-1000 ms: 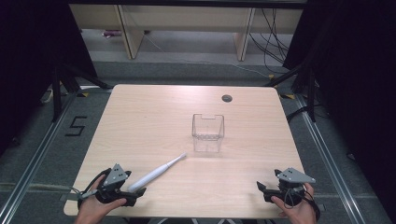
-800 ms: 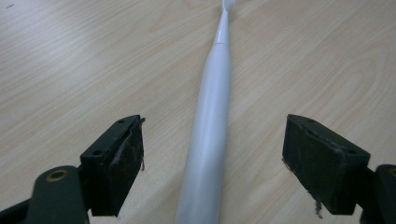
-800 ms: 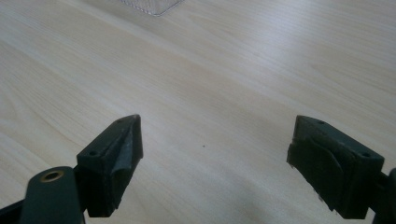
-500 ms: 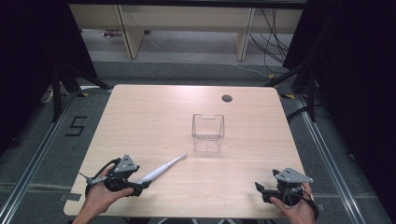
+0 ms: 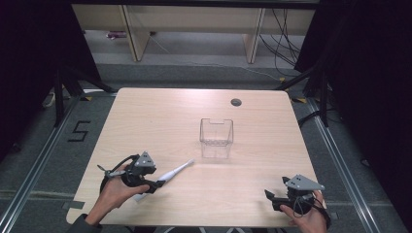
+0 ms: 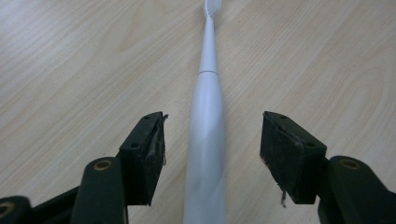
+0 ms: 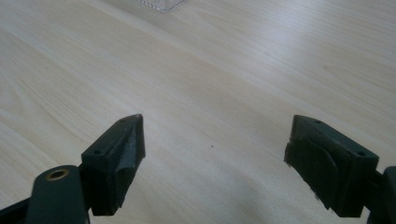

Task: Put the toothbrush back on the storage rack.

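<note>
Left tongs [image 6: 212, 154] wide, straddling toothbrush [image 6: 205, 135] handle, pads not touching. Right tongs [image 7: 212, 163] wide over bare bench [image 5: 160, 116], well apart from toothbrush.

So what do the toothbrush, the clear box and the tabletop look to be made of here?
Toothbrush: smooth white plastic by its look, with a matte sheen and a seam ring at the neck.
Clear box: transparent, probably rigid plastic or acrylic; the table shows through its walls.
Tabletop: pale wood-grain surface, likely laminate, with faint glare.
</note>
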Available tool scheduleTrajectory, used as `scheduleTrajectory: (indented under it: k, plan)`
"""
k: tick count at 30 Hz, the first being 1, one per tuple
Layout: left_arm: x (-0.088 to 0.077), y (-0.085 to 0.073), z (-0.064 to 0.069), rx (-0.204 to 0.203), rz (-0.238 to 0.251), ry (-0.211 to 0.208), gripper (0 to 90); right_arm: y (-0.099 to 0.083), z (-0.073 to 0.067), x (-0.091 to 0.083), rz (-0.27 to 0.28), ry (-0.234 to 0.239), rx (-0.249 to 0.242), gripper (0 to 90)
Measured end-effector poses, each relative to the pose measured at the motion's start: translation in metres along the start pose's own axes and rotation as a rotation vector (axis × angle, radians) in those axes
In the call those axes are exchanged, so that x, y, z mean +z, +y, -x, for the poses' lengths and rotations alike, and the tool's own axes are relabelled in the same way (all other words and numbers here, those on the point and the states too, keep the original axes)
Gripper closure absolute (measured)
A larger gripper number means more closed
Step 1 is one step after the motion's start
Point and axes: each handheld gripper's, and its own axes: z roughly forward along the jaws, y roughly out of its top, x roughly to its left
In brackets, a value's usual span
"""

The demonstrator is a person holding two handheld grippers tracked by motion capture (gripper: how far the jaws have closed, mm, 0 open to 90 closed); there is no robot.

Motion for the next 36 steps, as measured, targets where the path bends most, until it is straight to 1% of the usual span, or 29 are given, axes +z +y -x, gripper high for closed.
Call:
scheduleTrajectory:
  k: [1,4,6,7,8,9,10,11,12,13,14,15,16,17,18,20,21,22,23,24,25,26,27,28,29,31,34,35,36]
  plan:
    - [0.001,0.001,0.0,-0.001,-0.009,-0.001,40.1,0.0,-0.001,0.0,0.005,-0.005,0.008,19.7]
    - [0.003,0.006,-0.002,0.006,-0.041,-0.005,40.8,0.0,-0.001,0.0,0.003,-0.011,0.004,19.7]
    - [0.004,0.008,-0.002,0.001,-0.04,0.003,42.0,0.0,0.0,0.001,0.006,-0.007,-0.01,19.8]
    - [0.005,0.009,-0.001,0.013,-0.042,0.005,42.7,0.0,-0.001,0.001,0.004,-0.004,-0.003,19.9]
    - [0.006,0.011,-0.002,0.022,-0.056,0.001,43.0,0.0,-0.003,0.001,-0.007,0.003,0.021,20.1]
    - [0.006,0.013,-0.003,0.026,-0.077,-0.002,43.1,0.0,0.0,0.001,0.012,-0.011,-0.026,20.0]
    - [0.007,0.014,-0.003,0.025,-0.09,-0.001,43.3,0.001,0.0,0.001,0.007,-0.012,-0.03,20.1]
    - [0.009,0.015,-0.003,0.034,-0.096,0.0,43.3,0.001,0.0,0.001,0.006,-0.011,-0.03,20.1]
    - [0.011,0.017,-0.003,0.029,-0.115,-0.001,43.2,0.001,0.0,0.001,0.006,-0.01,-0.03,20.0]
    - [0.013,0.018,-0.003,0.029,-0.119,0.0,43.2,0.0,-0.002,0.001,-0.003,-0.004,-0.012,20.1]
    - [0.015,0.02,-0.003,0.027,-0.124,0.003,43.6,0.001,-0.002,0.001,-0.003,-0.002,-0.014,20.1]
    - [0.016,0.022,-0.004,0.035,-0.131,-0.004,44.6,0.0,0.0,0.002,0.001,-0.004,-0.035,20.1]
    - [0.017,0.025,-0.004,0.041,-0.138,-0.011,45.8,0.0,-0.001,0.002,0.005,-0.006,-0.04,20.1]
    - [0.019,0.027,-0.003,0.041,-0.146,-0.015,46.4,0.0,-0.001,0.002,-0.008,0.004,-0.028,20.1]
    - [0.019,0.029,-0.002,0.052,-0.156,-0.015,47.0,0.001,-0.002,0.002,-0.005,-0.006,-0.026,20.1]
    - [0.021,0.034,0.0,0.059,-0.18,-0.022,47.9,0.001,-0.002,0.002,-0.003,-0.003,-0.026,20.1]
    - [0.022,0.036,0.001,0.065,-0.184,-0.017,48.3,0.001,-0.002,0.002,-0.004,0.0,-0.027,20.1]
    - [0.021,0.039,0.001,0.077,-0.211,-0.021,48.8,0.0,-0.004,0.002,-0.017,0.009,-0.008,20.1]
    - [0.022,0.04,0.001,0.086,-0.222,-0.02,49.2,0.0,-0.003,0.003,-0.006,0.01,-0.035,20.0]
    - [0.022,0.042,0.001,0.078,-0.23,-0.019,49.6,0.0,-0.004,0.003,-0.019,0.018,-0.026,20.0]
    - [0.023,0.043,0.002,0.079,-0.247,-0.017,49.7,0.001,-0.003,0.003,-0.014,0.009,-0.041,20.0]
    - [0.024,0.046,0.001,0.084,-0.266,-0.018,49.9,0.001,-0.004,0.002,-0.024,0.012,-0.036,20.0]
    - [0.025,0.046,0.002,0.07,-0.268,-0.019,49.8,0.0,-0.004,0.004,-0.016,0.012,-0.05,19.9]
    - [0.026,0.048,0.001,0.086,-0.279,-0.014,49.7,0.0,-0.004,0.004,-0.018,0.013,-0.049,19.9]
    - [0.027,0.048,0.001,0.09,-0.282,-0.011,49.7,0.0,-0.004,0.004,-0.012,0.013,-0.05,20.0]
    - [0.029,0.05,0.001,0.078,-0.3,-0.009,50.0,0.001,-0.003,0.003,-0.018,0.015,-0.062,20.0]
    - [0.031,0.052,0.0,0.075,-0.322,-0.013,50.3,0.001,-0.005,0.002,-0.025,0.018,-0.034,20.0]
    - [0.032,0.053,-0.001,0.077,-0.326,-0.021,50.5,0.001,-0.002,0.003,-0.013,0.009,-0.078,19.9]
    - [0.033,0.053,-0.001,0.073,-0.329,-0.03,50.9,0.001,-0.003,0.003,-0.015,0.012,-0.071,19.9]
